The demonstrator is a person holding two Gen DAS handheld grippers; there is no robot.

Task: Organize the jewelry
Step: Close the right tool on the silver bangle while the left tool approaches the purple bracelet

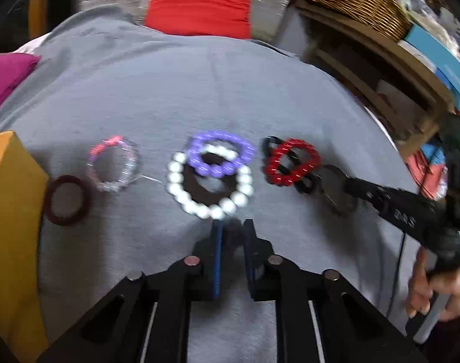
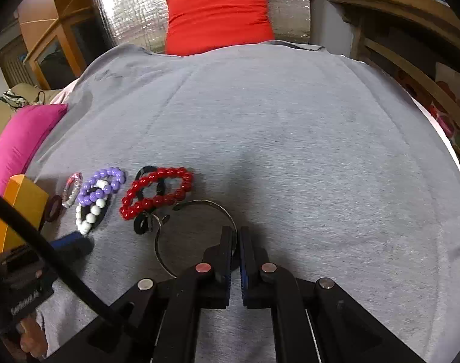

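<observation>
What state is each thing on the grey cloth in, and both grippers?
White bracelet: flat, its near edge at the left gripper's tips, purple one overlapping.
Purple bracelet: flat, overlapping the white.
Red bracelet: flat, over a black band.
Metal bangle: on the cloth, rim pinched.
Pink bracelet: flat, alone.
Maroon hair tie: flat, beside the yellow box.
Left gripper: shut, whether on the white bracelet is unclear.
Right gripper: shut on bangle.
</observation>
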